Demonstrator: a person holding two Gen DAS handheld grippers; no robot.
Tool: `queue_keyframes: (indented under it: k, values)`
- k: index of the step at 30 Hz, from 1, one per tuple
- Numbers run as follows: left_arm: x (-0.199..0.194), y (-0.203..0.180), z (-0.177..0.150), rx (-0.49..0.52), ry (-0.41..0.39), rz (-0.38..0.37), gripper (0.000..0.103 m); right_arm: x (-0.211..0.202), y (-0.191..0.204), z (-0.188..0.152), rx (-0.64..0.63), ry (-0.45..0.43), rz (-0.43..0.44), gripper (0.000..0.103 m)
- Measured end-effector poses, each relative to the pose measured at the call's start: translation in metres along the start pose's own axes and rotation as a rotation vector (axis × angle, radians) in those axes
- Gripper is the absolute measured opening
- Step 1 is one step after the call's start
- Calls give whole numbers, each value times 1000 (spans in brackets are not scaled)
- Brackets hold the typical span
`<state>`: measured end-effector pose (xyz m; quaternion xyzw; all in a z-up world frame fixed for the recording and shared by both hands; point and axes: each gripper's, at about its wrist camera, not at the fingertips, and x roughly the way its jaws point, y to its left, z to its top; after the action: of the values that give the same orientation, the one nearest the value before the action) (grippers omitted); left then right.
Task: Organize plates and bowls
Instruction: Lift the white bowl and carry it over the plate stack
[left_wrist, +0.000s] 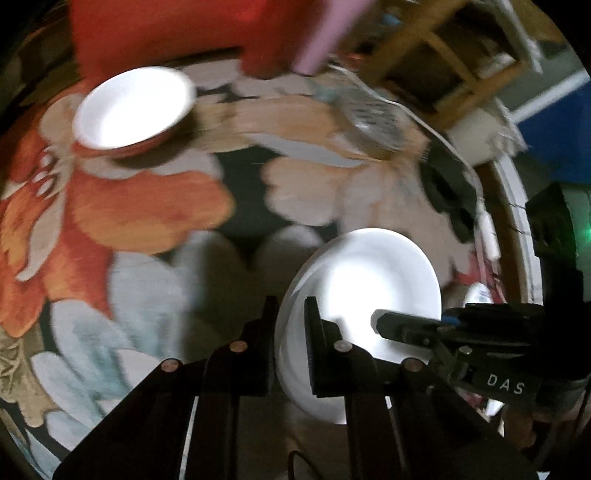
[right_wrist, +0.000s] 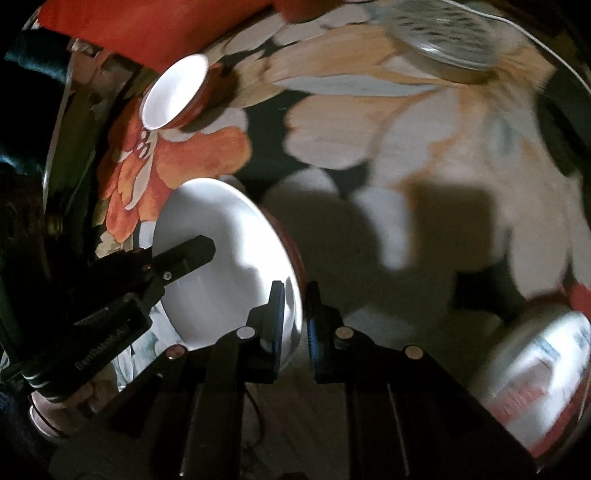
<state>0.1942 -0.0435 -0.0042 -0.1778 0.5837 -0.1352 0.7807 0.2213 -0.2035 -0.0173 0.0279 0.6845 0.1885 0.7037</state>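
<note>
A large bowl (left_wrist: 369, 280), white inside and red outside, is held up between both grippers over a floral cloth. My left gripper (left_wrist: 290, 314) is shut on its left rim. My right gripper (right_wrist: 297, 302) is shut on its right rim; the bowl (right_wrist: 221, 258) shows there too. Each gripper appears in the other's view: the right one (left_wrist: 406, 325), the left one (right_wrist: 184, 254). A second, smaller bowl (left_wrist: 133, 107), white inside with a red outside, stands on the cloth at the far left, also in the right wrist view (right_wrist: 173, 92).
A round perforated metal object (left_wrist: 373, 122) lies at the far right with a white cable (left_wrist: 436, 133) beside it. A red cushion (left_wrist: 166, 33) and a wooden frame (left_wrist: 443, 55) stand at the back. A white printed packet (right_wrist: 539, 373) lies near right.
</note>
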Motion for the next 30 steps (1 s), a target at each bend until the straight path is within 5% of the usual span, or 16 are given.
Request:
queue_keyframes:
  k: [14,30]
  values:
    - [14,-161,-30,237,72,-177,12,-96,-100,-98,270,-70,-78,12]
    - [67,-237,-71,384,188,-182,12,-96,-180,-158,478,-107,-58,12]
